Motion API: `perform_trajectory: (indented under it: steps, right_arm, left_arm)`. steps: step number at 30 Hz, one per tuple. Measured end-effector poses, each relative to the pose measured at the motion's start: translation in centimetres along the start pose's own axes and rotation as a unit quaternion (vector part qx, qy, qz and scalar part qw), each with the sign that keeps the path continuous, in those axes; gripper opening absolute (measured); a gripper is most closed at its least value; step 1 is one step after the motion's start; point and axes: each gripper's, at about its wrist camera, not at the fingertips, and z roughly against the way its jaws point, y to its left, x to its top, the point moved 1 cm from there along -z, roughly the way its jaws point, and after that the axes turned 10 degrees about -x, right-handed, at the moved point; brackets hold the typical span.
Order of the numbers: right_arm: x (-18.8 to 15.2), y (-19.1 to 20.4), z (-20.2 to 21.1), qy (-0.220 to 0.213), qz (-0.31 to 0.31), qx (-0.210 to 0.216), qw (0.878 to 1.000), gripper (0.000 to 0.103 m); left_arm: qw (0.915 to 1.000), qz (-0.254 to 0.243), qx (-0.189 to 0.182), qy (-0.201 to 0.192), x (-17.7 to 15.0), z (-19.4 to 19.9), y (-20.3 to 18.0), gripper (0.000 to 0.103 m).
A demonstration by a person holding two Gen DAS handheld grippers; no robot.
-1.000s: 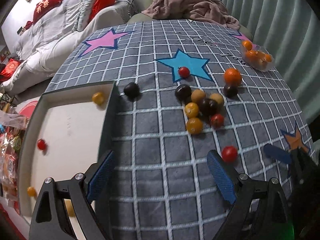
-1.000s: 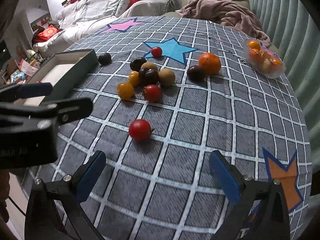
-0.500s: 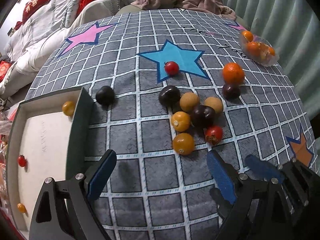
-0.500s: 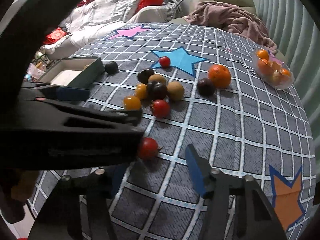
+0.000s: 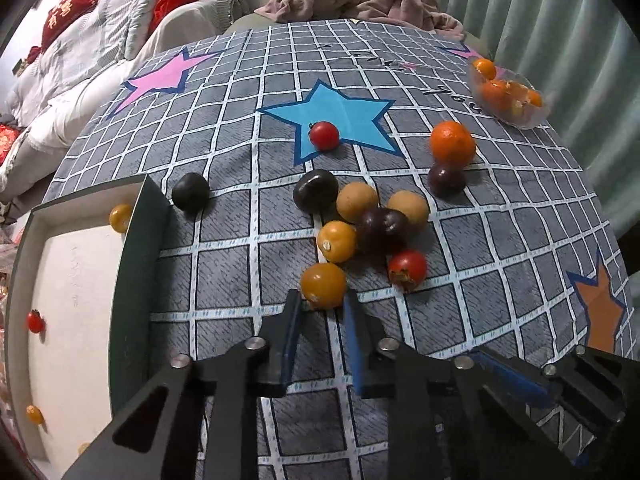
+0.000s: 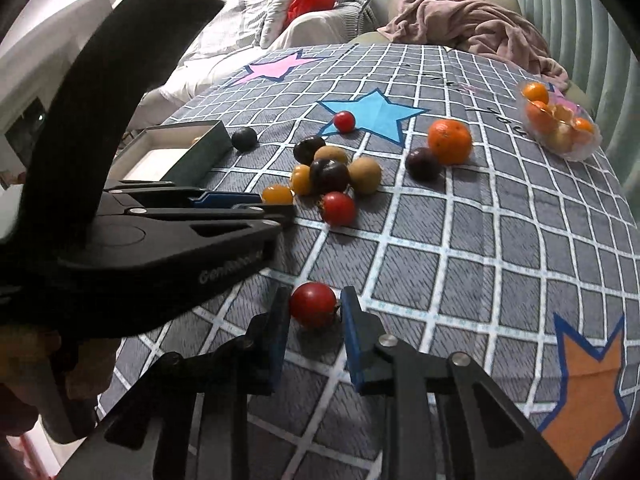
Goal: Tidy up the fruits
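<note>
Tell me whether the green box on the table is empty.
Not empty. The green box holds a few small fruits: a yellow tomato, a red tomato and an orange one.

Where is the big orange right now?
In the left wrist view the orange sits far right on the tablecloth, touching a dark plum just in front, between the blue star and the plastic fruit bag.

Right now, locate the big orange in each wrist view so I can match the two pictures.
Left wrist view: the big orange sits upper right, just beyond a dark plum and right of the blue star.
Right wrist view: the big orange sits upper centre-right, the same dark plum at its near left.
Shared landmark: the blue star printed on the cloth.
</note>
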Motion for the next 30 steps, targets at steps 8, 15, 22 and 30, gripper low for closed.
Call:
perform_trajectory:
  steps: [8, 15, 22, 30]
  right_arm:
    - [-2.3, -1.8, 1.2, 0.009, -0.024, 0.003, 1.000, 0.028]
    - [-2.6, -2.1, 1.5, 0.008, -0.029, 0.002, 1.000, 0.028]
    - [-2.6, -2.1, 1.4, 0.007, -0.030, 0.003, 1.000, 0.028]
    - [-2.6, -2.1, 1.4, 0.007, -0.031, 0.005, 0.999, 0.028]
  left_arm:
    - [0.9999, 0.007, 0.002, -0.016, -2.9, 1.8, 1.0, 0.021]
    - [0.9990, 0.024, 0.018, -0.032, -2.4, 2.1, 1.6, 0.073]
    - [0.9978, -0.009, 0.033, -0.056, -0.9, 1.7, 0.2, 0.082]
    - [0.9992, 0.004, 0.015, -0.037, 0.0, -0.2, 0.2, 0.050]
